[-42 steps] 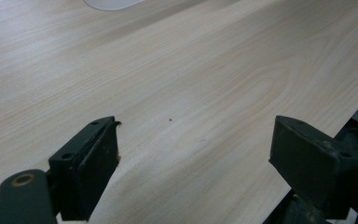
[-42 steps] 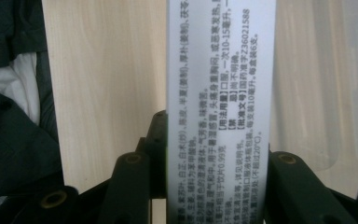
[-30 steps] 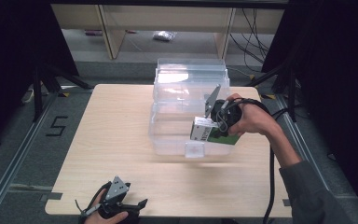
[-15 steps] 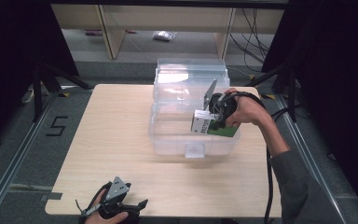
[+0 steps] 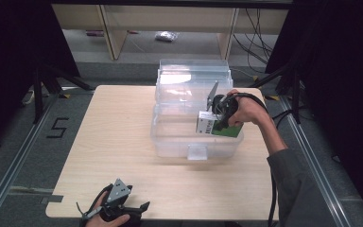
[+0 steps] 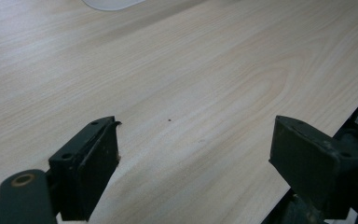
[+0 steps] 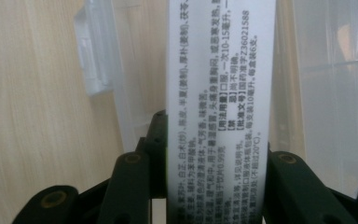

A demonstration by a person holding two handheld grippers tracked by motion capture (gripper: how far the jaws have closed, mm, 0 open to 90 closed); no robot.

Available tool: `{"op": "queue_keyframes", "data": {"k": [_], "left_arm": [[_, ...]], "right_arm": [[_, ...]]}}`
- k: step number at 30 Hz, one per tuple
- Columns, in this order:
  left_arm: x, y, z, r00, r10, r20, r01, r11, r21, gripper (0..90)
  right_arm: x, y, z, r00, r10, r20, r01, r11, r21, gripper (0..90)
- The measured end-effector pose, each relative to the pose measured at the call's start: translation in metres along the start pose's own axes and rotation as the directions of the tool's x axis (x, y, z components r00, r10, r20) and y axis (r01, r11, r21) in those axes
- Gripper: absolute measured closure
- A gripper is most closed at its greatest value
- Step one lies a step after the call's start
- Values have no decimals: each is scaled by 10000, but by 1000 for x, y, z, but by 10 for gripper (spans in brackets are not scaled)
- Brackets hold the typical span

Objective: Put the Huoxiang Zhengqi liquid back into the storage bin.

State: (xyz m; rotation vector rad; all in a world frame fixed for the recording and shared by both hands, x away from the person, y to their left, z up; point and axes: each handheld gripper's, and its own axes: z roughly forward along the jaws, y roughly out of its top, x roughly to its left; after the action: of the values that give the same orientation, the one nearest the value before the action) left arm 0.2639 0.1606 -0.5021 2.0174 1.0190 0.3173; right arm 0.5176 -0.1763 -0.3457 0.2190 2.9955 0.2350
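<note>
The counter [image 5: 118, 142] is pale wood-grain laminate, smooth with a soft sheen. The bin [image 5: 196, 142] is clear, glossy plastic, see-through to the grain below. The box [image 7: 219, 93] looks like smooth white card with fine black print, and its side shows green in the high view. Both grippers, left [image 6: 193, 163] and right [image 7: 214, 182], have matt black plastic jaws; a grey plate tops the left one.
</note>
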Motion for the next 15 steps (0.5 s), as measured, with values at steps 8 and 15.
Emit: {"op": "queue_keyframes", "data": {"k": [8,15], "left_arm": [[0,0,0,9999,115,21,-115,9999,-6,148],[0,0,0,10000,9,-18,-9,10000,5,148]], "right_arm": [[-2,1,14,9998,106,-182,-104,9998,149,648],[-4,-4,23,9995,220,-214,-213,9992,346,648]]}}
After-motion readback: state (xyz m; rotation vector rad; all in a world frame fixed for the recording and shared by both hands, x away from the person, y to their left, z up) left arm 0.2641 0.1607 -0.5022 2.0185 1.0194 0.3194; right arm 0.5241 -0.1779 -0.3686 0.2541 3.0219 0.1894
